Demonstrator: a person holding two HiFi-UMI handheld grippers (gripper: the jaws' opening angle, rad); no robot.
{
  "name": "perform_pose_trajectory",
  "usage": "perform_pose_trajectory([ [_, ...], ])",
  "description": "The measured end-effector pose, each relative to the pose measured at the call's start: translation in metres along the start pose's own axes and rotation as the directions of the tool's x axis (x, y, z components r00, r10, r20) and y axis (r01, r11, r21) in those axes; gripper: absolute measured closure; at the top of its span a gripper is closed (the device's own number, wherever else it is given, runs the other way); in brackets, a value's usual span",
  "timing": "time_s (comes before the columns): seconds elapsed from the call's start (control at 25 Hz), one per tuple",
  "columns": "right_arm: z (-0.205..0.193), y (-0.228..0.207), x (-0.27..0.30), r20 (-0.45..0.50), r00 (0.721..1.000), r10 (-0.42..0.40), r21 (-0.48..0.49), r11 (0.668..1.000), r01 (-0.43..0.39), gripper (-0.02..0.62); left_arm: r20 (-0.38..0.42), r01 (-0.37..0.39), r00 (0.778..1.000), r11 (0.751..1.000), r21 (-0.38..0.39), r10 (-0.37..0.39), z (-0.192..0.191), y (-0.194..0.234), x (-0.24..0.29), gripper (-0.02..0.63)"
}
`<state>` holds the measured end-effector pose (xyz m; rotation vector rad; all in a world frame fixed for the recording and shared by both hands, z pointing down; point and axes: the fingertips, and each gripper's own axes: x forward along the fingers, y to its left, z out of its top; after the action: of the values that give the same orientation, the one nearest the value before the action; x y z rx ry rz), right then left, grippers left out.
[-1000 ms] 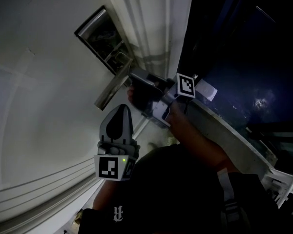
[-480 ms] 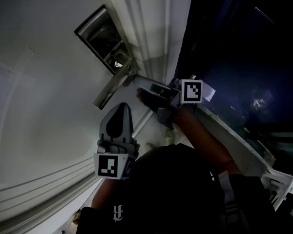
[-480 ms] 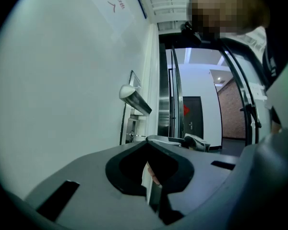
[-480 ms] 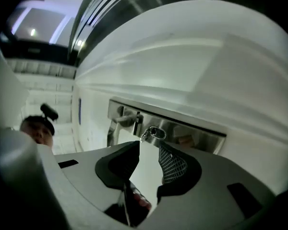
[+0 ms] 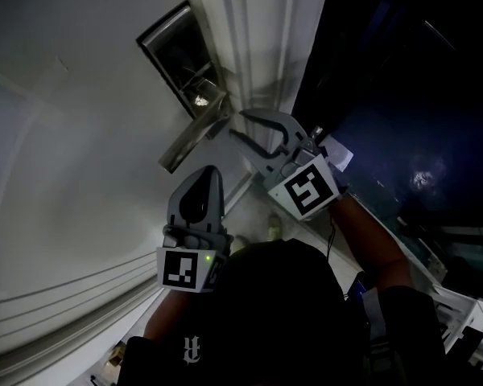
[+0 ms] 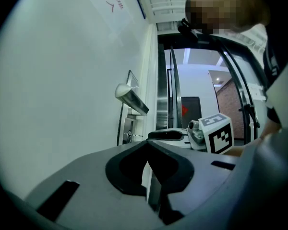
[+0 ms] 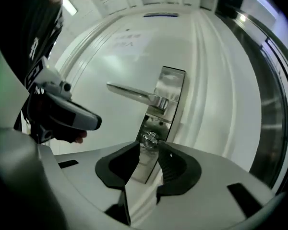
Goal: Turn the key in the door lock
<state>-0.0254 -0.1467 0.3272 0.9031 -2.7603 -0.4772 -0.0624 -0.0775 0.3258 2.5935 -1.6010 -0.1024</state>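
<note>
A steel lock plate (image 5: 183, 57) with a lever handle (image 5: 191, 139) sits on the white door. A small key (image 5: 200, 100) sticks out of the lock below the handle. My right gripper (image 5: 237, 124) is open, its tips a short way off the key. In the right gripper view the key (image 7: 150, 138) shows in the gap just beyond my right gripper (image 7: 149, 152), untouched. My left gripper (image 5: 200, 203) hangs lower, shut and empty, away from the lock. In the left gripper view the left gripper (image 6: 148, 147) points toward the handle (image 6: 131, 97) and the right gripper (image 6: 169, 134).
The door frame (image 5: 266, 47) runs beside the lock plate. Dark glass (image 5: 402, 95) lies to the right. The person's forearm (image 5: 370, 232) reaches in behind the right gripper. White door panel (image 5: 64, 135) fills the left.
The right gripper has rolled so its marker cube faces the head camera. Its jaws now stand open near the key. The left gripper has stayed where it was.
</note>
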Motion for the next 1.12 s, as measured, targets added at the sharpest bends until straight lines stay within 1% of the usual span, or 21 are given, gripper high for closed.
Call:
perform_pose_trajectory([
  [0.04, 0.002, 0.0, 0.001, -0.005, 1.0, -0.017, -0.073, 0.997, 0.017, 0.491, 0.0, -0.002, 1.0, 1.0, 0.0, 0.002, 0.0, 0.0, -0.001, 0.6],
  [0.12, 0.004, -0.001, 0.003, -0.009, 0.999, -0.045, -0.191, 0.981, 0.043, 0.492, 0.0, -0.008, 1.0, 1.0, 0.001, 0.008, 0.0, 0.001, -0.003, 0.6],
  [0.2, 0.007, 0.0, 0.003, -0.011, 0.998, -0.06, -0.277, 0.959, 0.054, 0.492, -0.001, -0.014, 1.0, 1.0, 0.002, 0.014, 0.0, 0.002, -0.004, 0.6],
  [0.24, 0.008, 0.001, 0.003, -0.011, 0.998, -0.061, -0.305, 0.951, 0.054, 0.491, -0.001, -0.018, 1.0, 1.0, 0.002, 0.018, 0.0, 0.002, -0.005, 0.6],
  [0.32, 0.009, 0.004, 0.003, -0.011, 0.998, -0.057, -0.331, 0.942, 0.05, 0.492, 0.003, -0.023, 1.0, 1.0, 0.002, 0.023, 0.001, 0.004, -0.006, 0.6],
  [0.56, 0.014, 0.004, -0.002, 0.003, 0.998, -0.059, -0.333, 0.941, 0.057, 0.492, 0.009, -0.018, 1.0, 1.0, 0.011, 0.018, 0.002, 0.003, -0.006, 0.6],
  [0.64, 0.013, 0.004, -0.002, 0.005, 0.998, -0.067, -0.38, 0.923, 0.064, 0.492, 0.011, -0.015, 1.0, 1.0, 0.013, 0.015, 0.003, 0.002, -0.006, 0.6],
  [0.68, 0.012, 0.005, -0.001, 0.004, 0.997, -0.073, -0.421, 0.904, 0.068, 0.492, 0.01, -0.016, 1.0, 1.0, 0.016, 0.015, 0.003, 0.002, -0.006, 0.6],
  [0.72, 0.01, 0.005, -0.001, 0.002, 0.997, -0.081, -0.471, 0.879, 0.073, 0.492, 0.009, -0.016, 1.0, 1.0, 0.018, 0.016, 0.002, 0.002, -0.006, 0.6],
  [0.76, 0.009, 0.007, 0.0, 0.0, 0.996, -0.089, -0.527, 0.847, 0.076, 0.492, 0.007, -0.018, 1.0, 1.0, 0.017, 0.018, 0.002, 0.002, -0.006, 0.6],
  [0.88, 0.005, 0.01, 0.004, 0.0, 0.994, -0.111, -0.673, 0.735, 0.082, 0.492, 0.0, -0.023, 1.0, 1.0, 0.01, 0.023, -0.001, 0.002, -0.007, 0.6],
  [1.0, 0.002, 0.011, 0.009, 0.007, 0.991, -0.133, -0.76, 0.643, 0.092, 0.492, -0.001, -0.024, 1.0, 1.0, 0.01, 0.024, -0.001, 0.002, -0.007, 0.6],
  [1.12, 0.002, 0.009, 0.014, 0.021, 0.986, -0.164, -0.808, 0.579, 0.114, 0.492, 0.0, -0.026, 1.0, 1.0, 0.012, 0.026, -0.001, 0.002, -0.008, 0.6],
])
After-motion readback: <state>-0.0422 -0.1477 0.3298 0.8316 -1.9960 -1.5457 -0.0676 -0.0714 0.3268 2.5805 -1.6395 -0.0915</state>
